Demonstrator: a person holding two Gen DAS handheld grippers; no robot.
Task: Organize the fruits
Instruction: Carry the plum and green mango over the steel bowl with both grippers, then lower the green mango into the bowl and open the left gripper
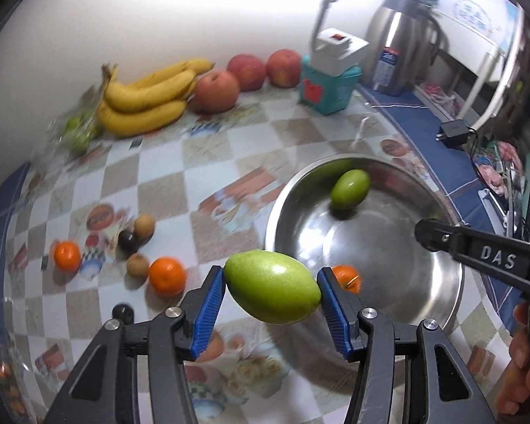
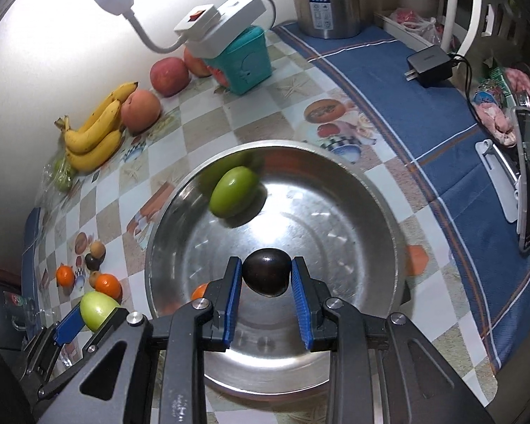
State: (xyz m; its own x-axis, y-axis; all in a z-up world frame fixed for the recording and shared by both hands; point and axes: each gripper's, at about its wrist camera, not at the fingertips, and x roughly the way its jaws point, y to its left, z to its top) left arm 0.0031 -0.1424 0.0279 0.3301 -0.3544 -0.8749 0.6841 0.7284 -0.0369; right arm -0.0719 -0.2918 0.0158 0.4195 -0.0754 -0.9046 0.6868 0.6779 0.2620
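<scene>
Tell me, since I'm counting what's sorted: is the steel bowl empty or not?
Not empty. One green fruit lies inside the steel bowl, near its far rim; the rest of the bowl's floor shows bare metal.

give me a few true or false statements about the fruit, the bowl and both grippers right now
1. The left gripper is shut on a green mango. True.
2. The right gripper is open with nothing between its pads. False: it is shut on a dark plum.
3. The steel bowl already holds a green mango. True.
4. The bananas lie inside the bowl. False: they lie on the checked tablecloth by the wall, next to three apples.
5. The dark plum hangs over the bowl. True.
</scene>
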